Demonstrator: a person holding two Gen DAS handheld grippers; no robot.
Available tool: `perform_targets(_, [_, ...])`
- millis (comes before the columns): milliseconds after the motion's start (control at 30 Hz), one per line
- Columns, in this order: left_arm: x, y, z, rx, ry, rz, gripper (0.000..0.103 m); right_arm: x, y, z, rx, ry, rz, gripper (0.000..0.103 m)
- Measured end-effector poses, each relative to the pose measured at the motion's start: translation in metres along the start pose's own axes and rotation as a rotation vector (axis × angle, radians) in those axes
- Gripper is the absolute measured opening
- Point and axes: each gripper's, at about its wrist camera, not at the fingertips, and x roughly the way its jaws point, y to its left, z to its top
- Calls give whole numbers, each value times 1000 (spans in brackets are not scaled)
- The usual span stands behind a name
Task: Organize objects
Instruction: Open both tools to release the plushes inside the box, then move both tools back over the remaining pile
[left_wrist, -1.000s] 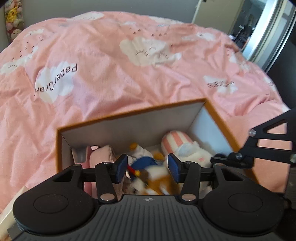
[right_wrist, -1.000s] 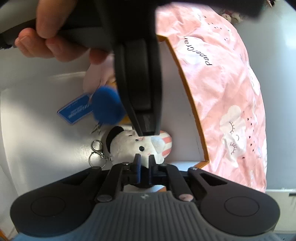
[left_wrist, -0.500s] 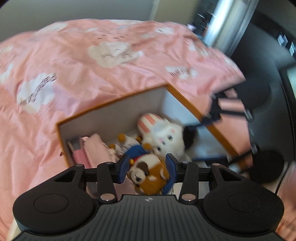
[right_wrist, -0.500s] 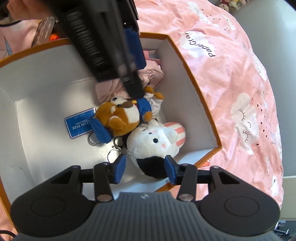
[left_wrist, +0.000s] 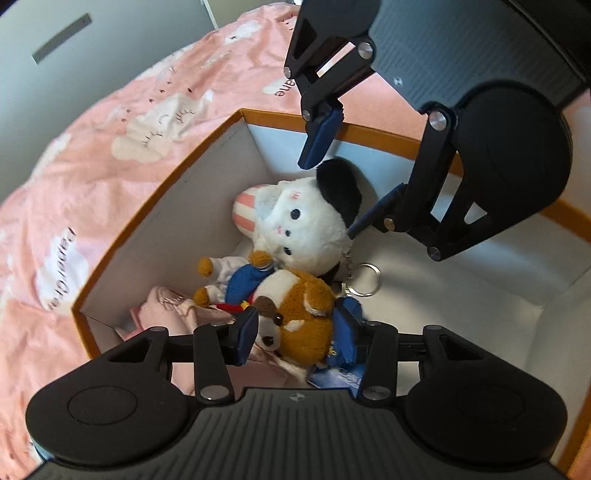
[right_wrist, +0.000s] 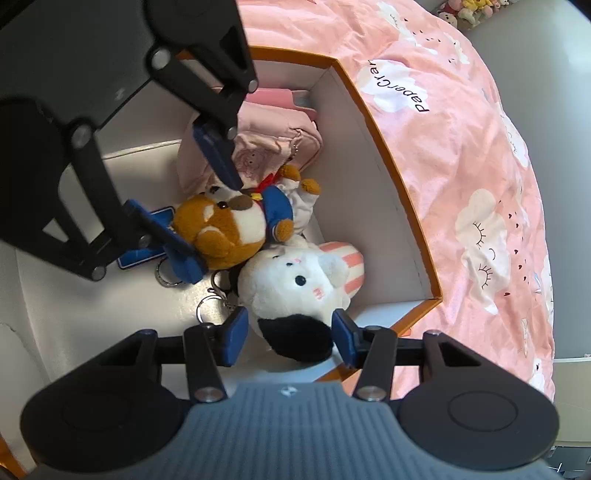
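Bedroom, home.
Bed under pink cloud-print duvet (right_wrist: 461, 155); row of plush toys (right_wrist: 469, 7) along far wall.

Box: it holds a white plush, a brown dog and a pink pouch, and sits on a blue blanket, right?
No: the blanket is pink, not blue, as the right wrist view shows. The box does hold the white plush, brown dog and pink pouch.
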Motion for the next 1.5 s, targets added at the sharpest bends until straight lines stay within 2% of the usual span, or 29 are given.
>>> perform_targets(133, [3,-5,1,9,8,71,49,3,1,0,3,-1,-10,48])
perform_targets(233, [7,-11,0,52,9,177,43,7,1,-1,7,20,-28,43])
perform_targets(300, [10,-12,1,68,3,228,43,6,-2,-1,24,16,-20,42])
perform_targets(500, [16,-10,2,48,-3,221,43,8,-4,-3,93,14,2,38])
perform_targets(733, [-3,-2,-1,-17,-61,205,51,-11,2,-5,136,-12,-10,40])
perform_targets(833, [-23,0,-7,-81,-89,172,53,-22,-1,-6,225,-30,3,42])
perform_targets(933, [-45,6,-11,-155,-122,147,53,-36,-4,-11,373,-53,27,43])
perform_targets(1067, [-70,16,-11,-229,-147,123,53,-59,-2,-13,557,-103,52,43])
perform_targets(1167, [-90,25,-17,-293,-155,112,53,-76,3,-8,642,-139,53,43])
perform_targets(1333, [-126,46,-37,-413,-199,131,53,-107,12,9,748,-236,58,43])
perform_targets(1500, [-158,72,-64,-564,-204,152,51,-127,21,44,776,-356,78,45])
